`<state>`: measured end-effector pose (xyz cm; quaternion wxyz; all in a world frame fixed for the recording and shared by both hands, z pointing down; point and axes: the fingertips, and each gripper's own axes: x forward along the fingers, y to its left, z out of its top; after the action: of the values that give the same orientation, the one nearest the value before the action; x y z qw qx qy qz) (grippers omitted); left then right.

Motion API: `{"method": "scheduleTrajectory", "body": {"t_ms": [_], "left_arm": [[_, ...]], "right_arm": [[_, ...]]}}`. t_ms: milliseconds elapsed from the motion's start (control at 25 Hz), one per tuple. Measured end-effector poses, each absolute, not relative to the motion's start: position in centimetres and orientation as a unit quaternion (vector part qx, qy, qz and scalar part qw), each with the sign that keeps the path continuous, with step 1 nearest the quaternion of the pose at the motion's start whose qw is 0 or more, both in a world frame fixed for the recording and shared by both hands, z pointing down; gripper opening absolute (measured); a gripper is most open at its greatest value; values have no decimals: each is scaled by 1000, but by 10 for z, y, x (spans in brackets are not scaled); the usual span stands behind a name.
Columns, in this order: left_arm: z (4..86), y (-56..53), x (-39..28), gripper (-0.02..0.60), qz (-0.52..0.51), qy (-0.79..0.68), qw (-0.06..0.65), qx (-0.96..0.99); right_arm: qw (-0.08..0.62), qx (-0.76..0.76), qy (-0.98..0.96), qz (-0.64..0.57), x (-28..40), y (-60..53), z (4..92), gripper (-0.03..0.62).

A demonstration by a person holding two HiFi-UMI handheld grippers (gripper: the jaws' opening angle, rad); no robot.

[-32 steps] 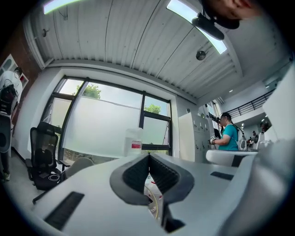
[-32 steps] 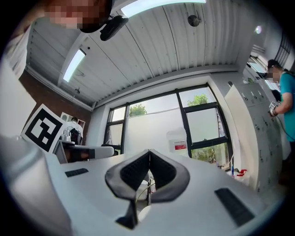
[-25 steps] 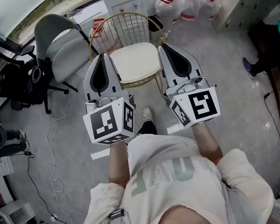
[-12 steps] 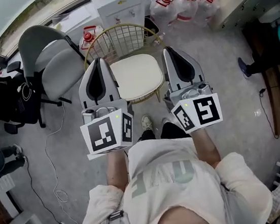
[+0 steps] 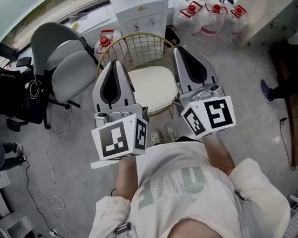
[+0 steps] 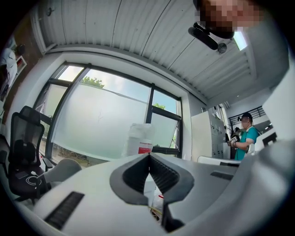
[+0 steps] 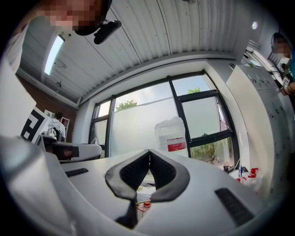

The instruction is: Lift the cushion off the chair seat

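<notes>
The cream cushion lies on the wire chair seat, between the left claw and right claw, both closed, empty. It is likely soft and light (floppy too): pinch its side edges.

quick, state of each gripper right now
Left gripper: closed, holding nothing.
Right gripper: closed, holding nothing.

The left tool and right tool cover both side edges of the cream cushion; the legs of the gold wire chair are mostly hidden.
</notes>
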<state>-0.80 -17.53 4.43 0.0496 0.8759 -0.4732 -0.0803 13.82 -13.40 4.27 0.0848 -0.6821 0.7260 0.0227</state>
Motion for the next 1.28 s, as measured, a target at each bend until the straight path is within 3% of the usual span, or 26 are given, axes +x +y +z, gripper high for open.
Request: {"method": "scheduleTrajectory", "body": {"t_ms": [280, 760, 840, 920, 1080, 1280], "left_arm": [[32, -173, -3, 12, -110, -483, 42, 867], [108, -227, 9, 23, -153, -439, 206, 861], [137, -235, 12, 142, -154, -420, 238, 862], [170, -240, 10, 202, -167, -410, 269, 855], [264, -237, -10, 251, -199, -418, 350, 814], [401, -208, -32, 253, -243, -437, 471, 727]], "right_arm": [[97, -664, 741, 30, 140, -142, 33, 17], [62, -594, 802, -16, 115, -190, 79, 17], [48, -581, 812, -23, 110, -198, 101, 17], [34, -564, 825, -32, 103, -203, 129, 17], [0, -532, 844, -64, 86, -207, 208, 17], [-33, -492, 863, -109, 72, -199, 288, 17]]}}
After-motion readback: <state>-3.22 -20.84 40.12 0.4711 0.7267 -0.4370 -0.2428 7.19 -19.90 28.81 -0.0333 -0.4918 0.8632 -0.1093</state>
